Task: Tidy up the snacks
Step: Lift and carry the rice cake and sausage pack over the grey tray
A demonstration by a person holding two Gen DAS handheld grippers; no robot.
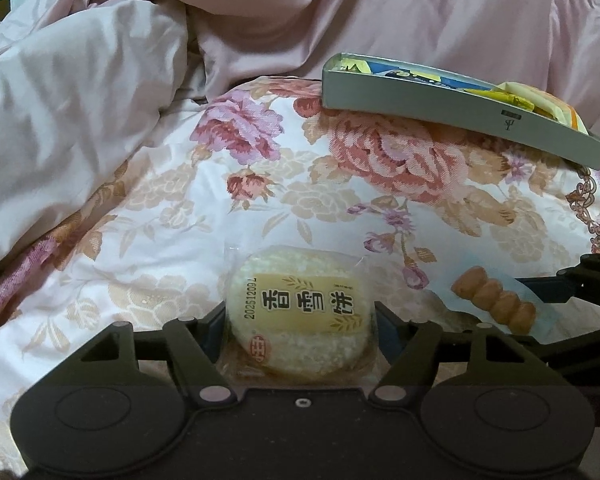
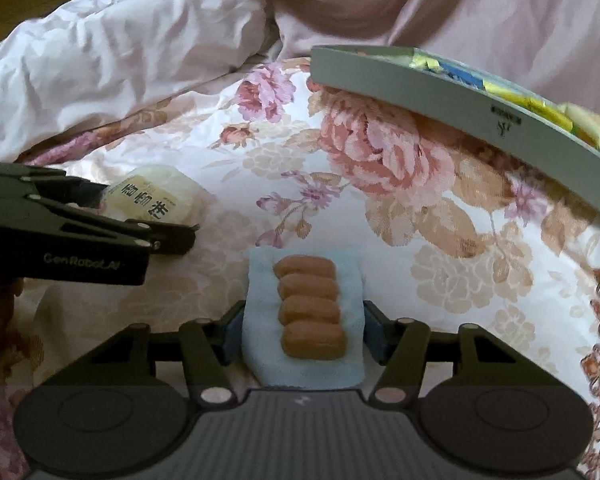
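Note:
A round rice cracker (image 1: 300, 312) in a clear wrapper with a yellow label sits between the fingers of my left gripper (image 1: 300, 326), which is shut on it. A pale blue packet showing a brown twisted biscuit (image 2: 306, 316) is clamped in my right gripper (image 2: 305, 334). That biscuit packet (image 1: 496, 304) also shows at the right in the left wrist view, and the rice cracker (image 2: 152, 200) with the left gripper (image 2: 148, 224) shows at the left in the right wrist view. A grey box (image 1: 452, 110) holding several yellow and blue snack packets lies beyond, to the right.
Everything rests on a floral bedspread (image 1: 260, 184). A crumpled pink duvet (image 1: 100, 88) rises at the left and back. The grey box (image 2: 440, 92) lies tilted on the bedding near the duvet.

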